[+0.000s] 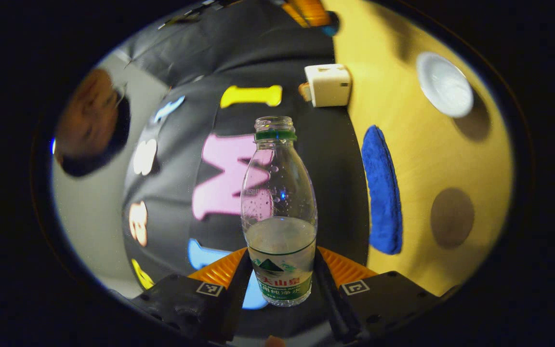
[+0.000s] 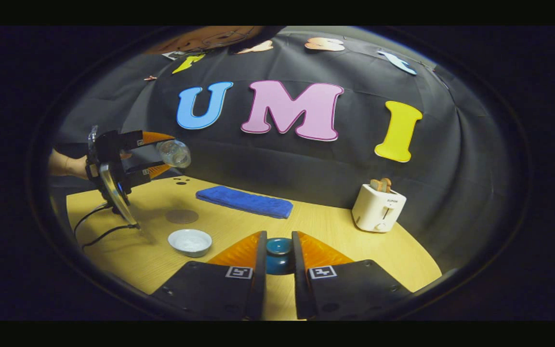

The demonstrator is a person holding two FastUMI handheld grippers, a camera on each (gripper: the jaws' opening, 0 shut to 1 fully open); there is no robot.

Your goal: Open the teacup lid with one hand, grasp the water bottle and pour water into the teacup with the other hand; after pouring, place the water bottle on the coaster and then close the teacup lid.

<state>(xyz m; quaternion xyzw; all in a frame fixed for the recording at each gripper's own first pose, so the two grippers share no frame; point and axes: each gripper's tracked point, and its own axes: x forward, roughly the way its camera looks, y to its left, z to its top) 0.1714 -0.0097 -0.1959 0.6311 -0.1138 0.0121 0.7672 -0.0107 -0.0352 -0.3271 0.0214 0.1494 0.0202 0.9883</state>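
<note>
The left gripper (image 1: 280,284) squeezed the clear, smooth plastic water bottle (image 1: 280,207) at bottom centre; the right gripper (image 2: 276,262) pinched the round blue teacup lid (image 2: 278,250).

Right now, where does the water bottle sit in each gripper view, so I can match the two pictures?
Left gripper view: the water bottle stands centre frame, clamped between the left gripper, mouth uncapped.
Right gripper view: it sits far left, above the table edge, tilted on its side in that same gripper, held by a hand.
Shared landmark: the blue towel, right of the bottle in both views.
</note>
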